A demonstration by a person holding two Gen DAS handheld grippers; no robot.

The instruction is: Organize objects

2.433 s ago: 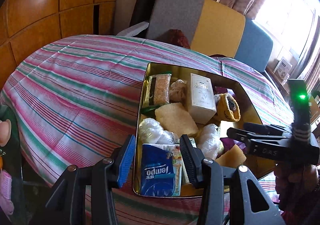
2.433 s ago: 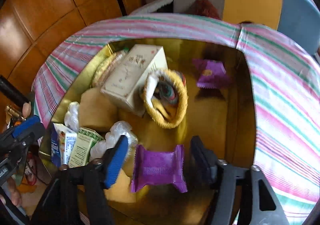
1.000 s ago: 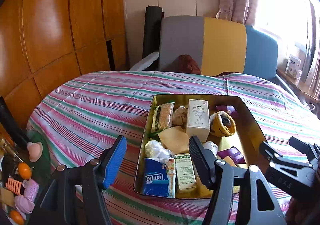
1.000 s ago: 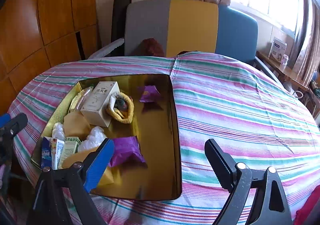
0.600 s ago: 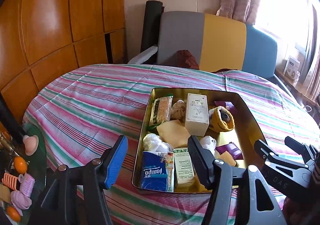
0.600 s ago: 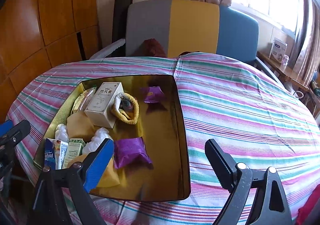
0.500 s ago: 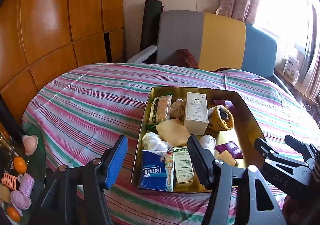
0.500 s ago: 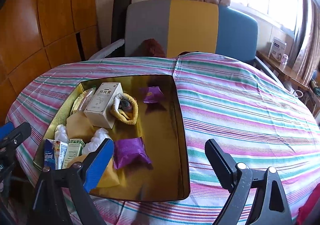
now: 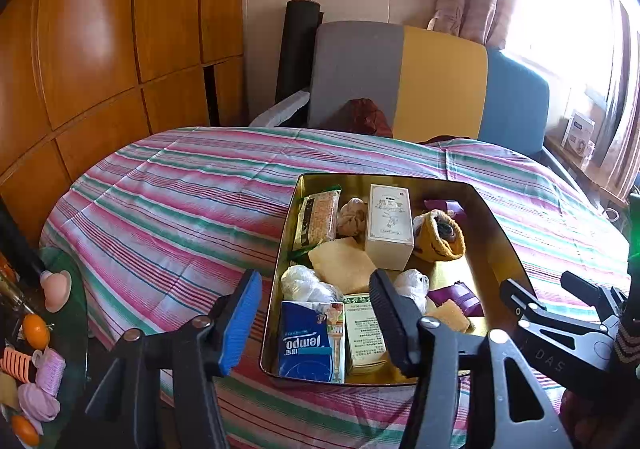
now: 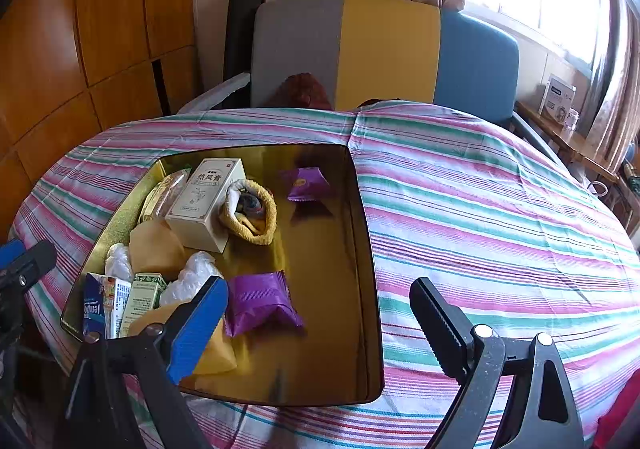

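A gold tin tray sits on the striped tablecloth. In it lie a white box, a yellow knit piece, a blue Tempo tissue pack, a green-white carton, plastic-wrapped lumps, a snack bar and two purple packets. My left gripper is open and empty, held back above the tray's near end. My right gripper is open and empty above the tray's near right corner; it also shows in the left wrist view.
A grey, yellow and blue sofa stands behind the table. Wooden wall panels are at the left. A side surface with small toys and oranges sits low at the left. A shelf with a box is by the window.
Both grippers have drawn back and up from the tray since 2.4 s ago; the right one left the purple packet lying in the tray. Over the last second the views barely shift.
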